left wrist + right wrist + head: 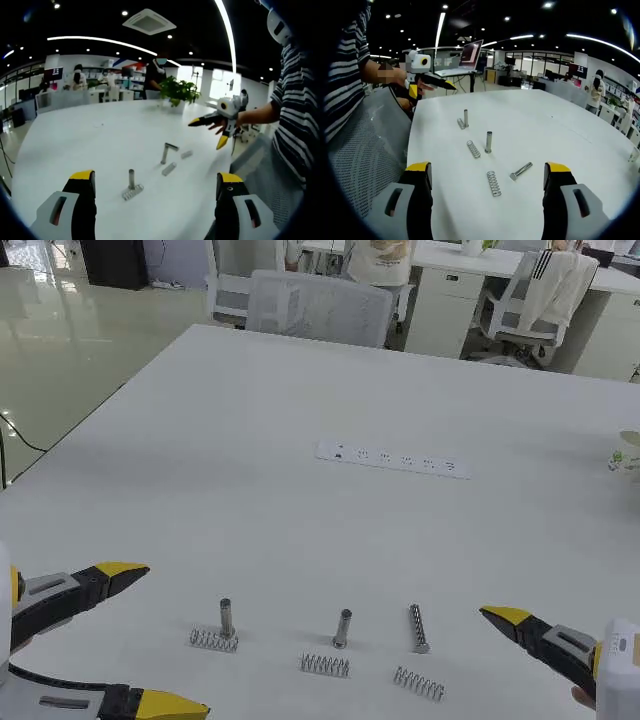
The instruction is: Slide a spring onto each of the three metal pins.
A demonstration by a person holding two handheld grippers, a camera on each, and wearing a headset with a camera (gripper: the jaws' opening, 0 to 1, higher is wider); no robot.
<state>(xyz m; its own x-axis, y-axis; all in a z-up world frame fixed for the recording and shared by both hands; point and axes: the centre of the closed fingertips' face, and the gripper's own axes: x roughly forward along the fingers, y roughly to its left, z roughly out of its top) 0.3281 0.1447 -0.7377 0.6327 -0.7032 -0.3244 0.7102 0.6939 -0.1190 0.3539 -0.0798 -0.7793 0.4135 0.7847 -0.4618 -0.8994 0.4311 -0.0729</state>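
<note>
Tongs come first in the left gripper view: the left tongs [156, 176] are spread wide and hold nothing. Ahead of them the left pin [131, 178] stands upright with the left spring [133, 192] lying at its foot, touching or nearly so. Farther on, the right tongs [207, 134] hang released above the bench [75, 145]. In the right gripper view those jaws are likewise wide apart and empty. Closest to them is the right pin [521, 171], flat on its side with the right spring [493, 183] just beside it, then the upright middle pin [488, 142] and the middle spring [473, 149]. In the head view all three springs lie roughly crosswise in front of their pins, near the person's edge of the bench. Each outer spring probably suits the tongs on its own side. Open bench stretches beyond, with the power strip [392, 458] well apart.
</note>
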